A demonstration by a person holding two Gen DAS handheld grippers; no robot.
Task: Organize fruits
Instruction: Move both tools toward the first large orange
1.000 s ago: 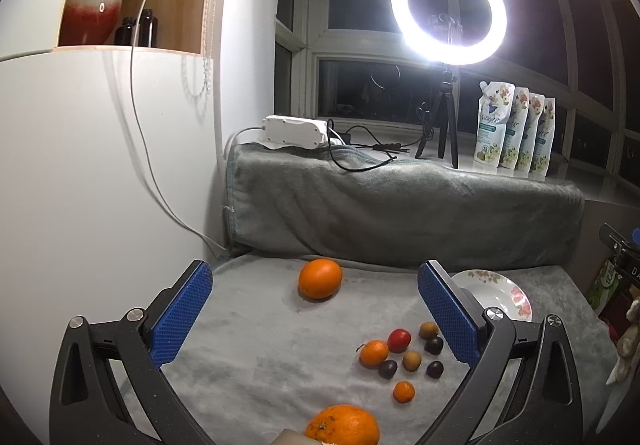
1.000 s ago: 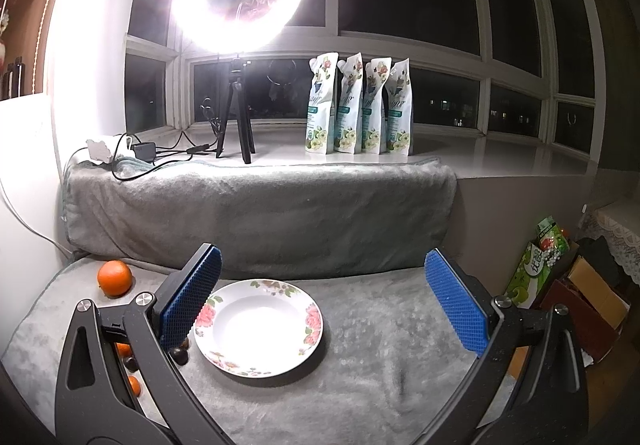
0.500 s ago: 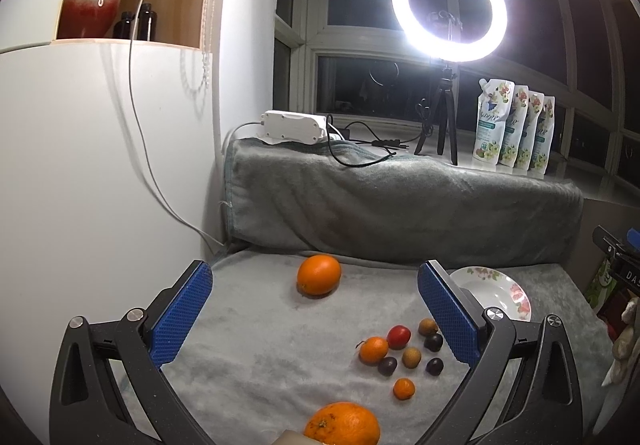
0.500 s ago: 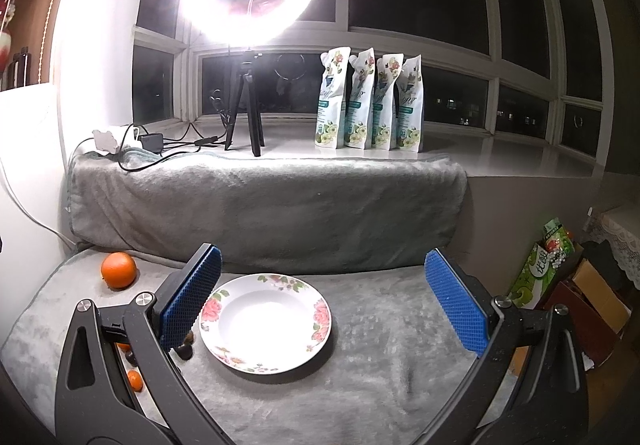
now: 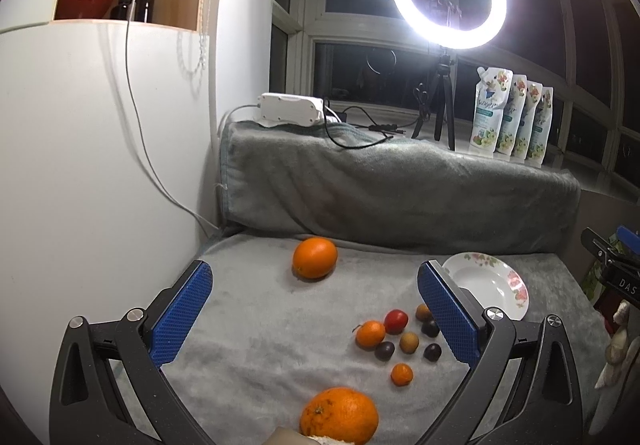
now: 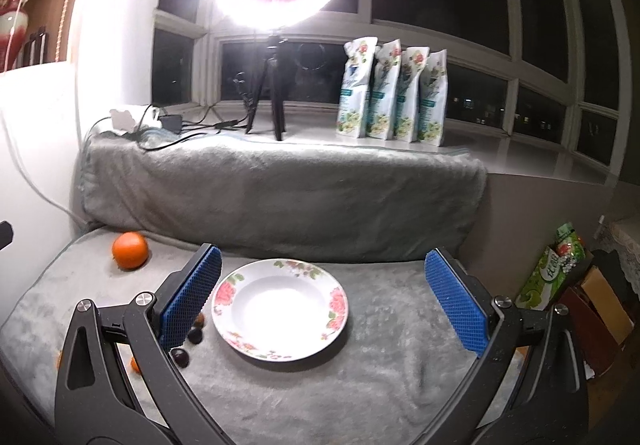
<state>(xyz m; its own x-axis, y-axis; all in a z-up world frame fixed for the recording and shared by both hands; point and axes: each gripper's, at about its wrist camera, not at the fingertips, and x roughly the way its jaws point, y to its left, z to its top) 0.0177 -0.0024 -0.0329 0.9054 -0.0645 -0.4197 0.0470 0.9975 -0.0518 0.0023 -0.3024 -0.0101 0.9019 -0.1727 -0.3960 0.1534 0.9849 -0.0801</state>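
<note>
Left wrist view is showing the grey blanket (image 5: 256, 325) that is carrying everything, and its soft, wrinkled surface is the biggest risk, I think: round fruit can be rolling on it when pushed. The flowered plate (image 6: 280, 313) is sitting empty near the right edge of the blanket, below the raised back fold. One big orange (image 5: 315, 257) is lying near the back edge, another big orange (image 5: 339, 421) at the front edge, where a clumsy touch may be sending it off the blanket. The small fruits (image 5: 400, 337) are lying close together just left of the plate, so wide tongs may be knocking the neighbours away. The left gripper (image 5: 316, 317) and the right gripper (image 6: 322, 301) are both standing wide open, holding nothing.
</note>
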